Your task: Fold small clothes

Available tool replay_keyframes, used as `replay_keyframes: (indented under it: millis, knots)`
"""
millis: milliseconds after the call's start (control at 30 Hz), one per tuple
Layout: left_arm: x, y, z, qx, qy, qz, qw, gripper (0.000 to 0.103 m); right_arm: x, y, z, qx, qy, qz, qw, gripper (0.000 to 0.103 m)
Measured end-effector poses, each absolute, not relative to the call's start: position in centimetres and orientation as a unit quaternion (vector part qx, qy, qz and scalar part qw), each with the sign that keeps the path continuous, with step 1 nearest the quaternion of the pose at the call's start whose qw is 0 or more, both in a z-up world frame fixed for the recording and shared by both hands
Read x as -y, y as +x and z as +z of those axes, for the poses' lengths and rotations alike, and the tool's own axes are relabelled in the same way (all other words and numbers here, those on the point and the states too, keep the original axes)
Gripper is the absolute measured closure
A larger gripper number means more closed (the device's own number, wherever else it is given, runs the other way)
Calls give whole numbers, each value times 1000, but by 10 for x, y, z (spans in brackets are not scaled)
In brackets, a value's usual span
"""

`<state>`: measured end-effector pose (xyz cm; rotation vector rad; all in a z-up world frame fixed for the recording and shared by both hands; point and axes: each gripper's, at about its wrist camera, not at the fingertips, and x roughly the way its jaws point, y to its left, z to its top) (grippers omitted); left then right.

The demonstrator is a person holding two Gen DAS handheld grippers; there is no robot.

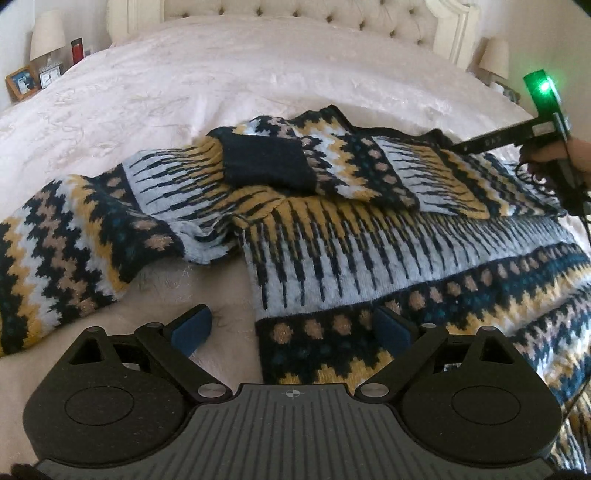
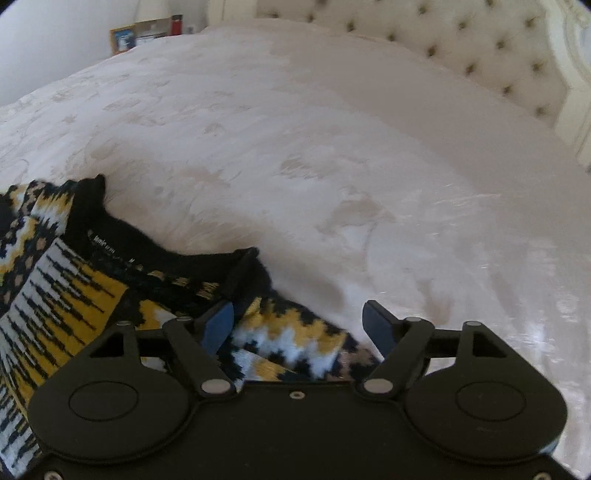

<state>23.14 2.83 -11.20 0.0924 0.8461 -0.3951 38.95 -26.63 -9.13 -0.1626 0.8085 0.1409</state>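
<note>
A knitted sweater in navy, yellow, white and tan lies spread on the bed. One sleeve with a dark cuff is folded across its chest; the other sleeve lies out to the left. My left gripper is open, its right finger over the sweater's side edge near the hem. My right gripper is open over the shoulder by the black neckline, fabric lying between its fingers. The right gripper also shows in the left wrist view at the sweater's far right.
The white bedspread covers the bed. A tufted headboard stands at the back. A nightstand at the left holds a lamp, a red bottle, a clock and a framed picture. Another lamp stands at the right.
</note>
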Motion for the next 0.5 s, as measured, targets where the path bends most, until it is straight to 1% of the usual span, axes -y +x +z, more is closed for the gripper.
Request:
replay_keyframes:
  millis: [133, 167, 233, 267, 300, 333, 367, 500]
  knots:
    - [-27, 233, -114, -403, 43, -191, 894, 8, 272, 397, -99, -413, -58, 88, 905, 25]
    - [-27, 233, -113, -403, 42, -191, 894, 8, 273, 398, -99, -417, -53, 91, 903, 27]
    - [-28, 232, -112, -402, 40, -191, 894, 8, 273, 396, -97, -423, -41, 110, 898, 44]
    - [-28, 232, -112, -402, 40, -191, 895, 8, 272, 395, -96, -425, -38, 123, 896, 51]
    - [-28, 232, -112, -401, 39, -191, 895, 8, 270, 394, -95, -426, -39, 134, 894, 66]
    - [-28, 232, -112, -401, 39, -191, 895, 8, 266, 392, -95, -428, -47, 137, 892, 78]
    - [-29, 232, -111, -400, 37, -191, 896, 8, 260, 389, -94, -429, -62, 140, 890, 85]
    - [-32, 227, -103, -375, 22, -179, 909, 9, 242, 375, -85, -393, -135, 106, 903, 89]
